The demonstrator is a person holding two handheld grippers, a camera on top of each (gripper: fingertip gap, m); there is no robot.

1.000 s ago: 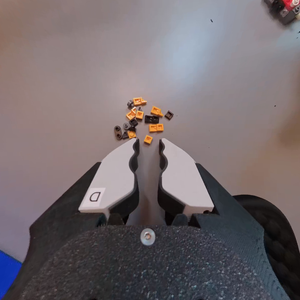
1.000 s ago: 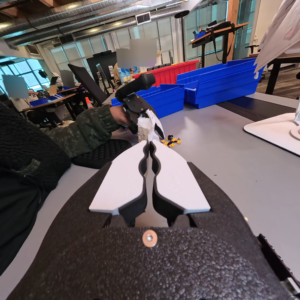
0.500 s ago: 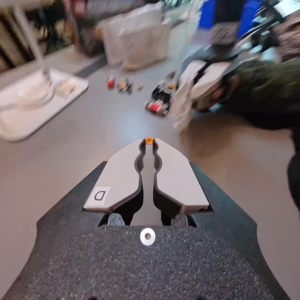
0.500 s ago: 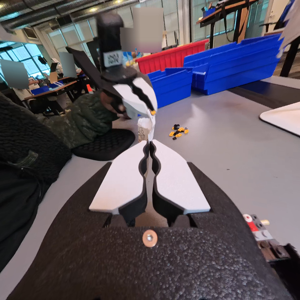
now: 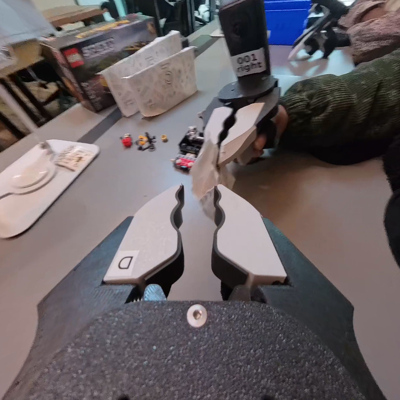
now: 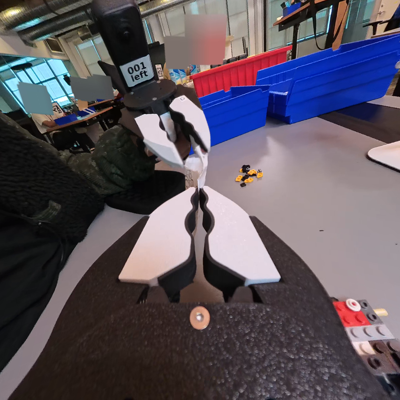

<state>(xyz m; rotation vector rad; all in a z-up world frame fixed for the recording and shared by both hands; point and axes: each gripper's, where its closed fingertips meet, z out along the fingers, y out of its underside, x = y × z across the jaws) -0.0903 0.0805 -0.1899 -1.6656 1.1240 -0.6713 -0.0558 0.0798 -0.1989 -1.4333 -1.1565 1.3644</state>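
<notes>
Grey tabletop (image 6: 313, 194) is carrying scattered toy bricks in an open workroom. Right gripper (image 6: 199, 188) is pinching a white paper bag (image 6: 200, 171) between closed fingers; the bag is hanging mid-table, well left of the yellow and black pieces (image 6: 249, 174). Left gripper (image 5: 198, 188) is standing with fingers apart, the bag's lower edge lying against one inner pad, nothing gripped. Judgement: keeping the pinch firm and the bag mouth steady matters. Left wrist view alone is showing a white tray (image 5: 32, 184), a printed box (image 5: 91, 65) and a half-built model (image 5: 188, 151); right wrist view alone is showing blue bins (image 6: 324, 86).
</notes>
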